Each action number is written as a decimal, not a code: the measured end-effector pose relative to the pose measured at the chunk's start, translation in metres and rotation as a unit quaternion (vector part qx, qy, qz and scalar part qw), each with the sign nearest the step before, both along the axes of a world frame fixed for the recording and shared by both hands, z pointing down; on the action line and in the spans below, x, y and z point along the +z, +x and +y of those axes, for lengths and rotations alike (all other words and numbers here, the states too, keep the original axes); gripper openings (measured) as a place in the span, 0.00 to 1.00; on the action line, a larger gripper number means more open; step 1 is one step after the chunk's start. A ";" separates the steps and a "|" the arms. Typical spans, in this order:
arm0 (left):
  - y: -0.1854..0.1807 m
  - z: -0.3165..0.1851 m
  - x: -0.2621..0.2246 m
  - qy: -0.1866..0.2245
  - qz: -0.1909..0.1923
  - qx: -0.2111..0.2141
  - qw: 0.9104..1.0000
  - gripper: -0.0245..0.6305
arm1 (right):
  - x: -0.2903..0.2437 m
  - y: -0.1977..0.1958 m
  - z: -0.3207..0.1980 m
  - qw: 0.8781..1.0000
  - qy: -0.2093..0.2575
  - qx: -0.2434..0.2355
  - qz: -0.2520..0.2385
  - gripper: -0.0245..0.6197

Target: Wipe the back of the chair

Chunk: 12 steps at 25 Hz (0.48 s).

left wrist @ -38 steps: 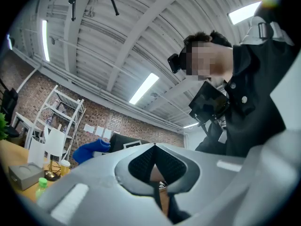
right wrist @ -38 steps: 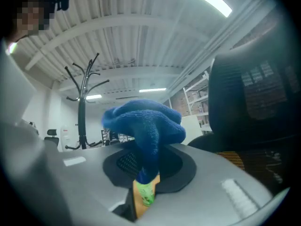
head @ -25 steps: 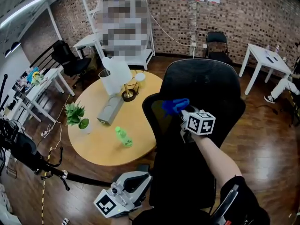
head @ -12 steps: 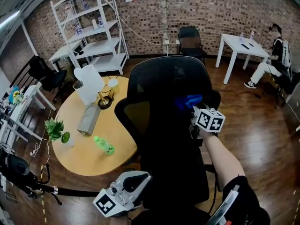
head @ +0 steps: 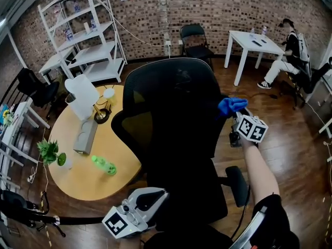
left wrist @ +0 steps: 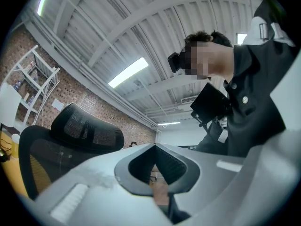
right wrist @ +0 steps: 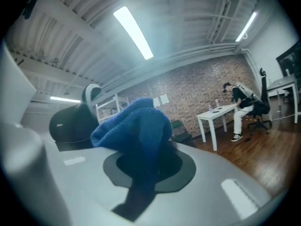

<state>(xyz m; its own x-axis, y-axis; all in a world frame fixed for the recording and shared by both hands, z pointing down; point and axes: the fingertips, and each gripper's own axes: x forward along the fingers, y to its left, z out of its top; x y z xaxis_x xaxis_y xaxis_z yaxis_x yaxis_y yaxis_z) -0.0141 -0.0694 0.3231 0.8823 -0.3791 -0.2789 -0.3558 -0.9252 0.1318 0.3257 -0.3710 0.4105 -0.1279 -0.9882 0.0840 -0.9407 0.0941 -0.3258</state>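
Observation:
A black mesh office chair point(head: 171, 108) fills the middle of the head view, its back turned toward me. My right gripper point(head: 234, 111) is at the back's right edge, shut on a bunched blue cloth point(head: 231, 105). In the right gripper view the cloth point(right wrist: 136, 126) bulges up between the jaws, and the dark chair point(right wrist: 70, 124) lies to the left. My left gripper point(head: 155, 196) hangs low beside the seat, jaws together with nothing in them. The left gripper view looks up past the chair's backrest and headrest point(left wrist: 87, 131).
A round wooden table point(head: 78, 165) to the left carries a green bottle point(head: 104, 165), a plant point(head: 49, 152) and a white jug point(head: 83, 95). White shelves point(head: 83, 30) stand behind it. At the back right a person point(head: 284, 56) sits by a white table point(head: 254, 43), near a folding chair point(head: 194, 40).
My right gripper has carried the blue cloth rightward across the chair back, from its left-middle to its right edge. The head view has swung right. The left gripper has stayed low.

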 end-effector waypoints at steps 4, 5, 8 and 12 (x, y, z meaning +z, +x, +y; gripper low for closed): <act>0.003 -0.003 -0.002 0.004 0.004 0.011 1.000 0.04 | 0.015 0.072 0.032 0.990 -0.030 0.139 0.012 0.12; 0.003 -0.003 -0.002 0.004 0.005 0.012 1.000 0.04 | 0.018 0.086 0.042 0.984 -0.032 0.174 0.013 0.12; 0.002 -0.003 -0.003 0.003 0.007 0.012 1.000 0.04 | 0.031 0.083 0.054 0.979 -0.040 0.195 -0.040 0.12; -0.003 0.002 -0.003 0.000 0.007 0.005 1.000 0.04 | 0.052 0.000 0.034 0.994 -0.061 0.083 -0.021 0.12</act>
<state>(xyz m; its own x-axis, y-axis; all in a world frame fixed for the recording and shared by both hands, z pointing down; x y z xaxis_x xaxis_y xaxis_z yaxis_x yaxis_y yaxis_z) -0.0173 -0.0678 0.3199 0.8818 -0.3711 -0.2910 -0.3454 -0.9284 0.1371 0.3255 -0.3373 0.4622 0.0311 -0.9787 0.2032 -0.9255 -0.1050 -0.3638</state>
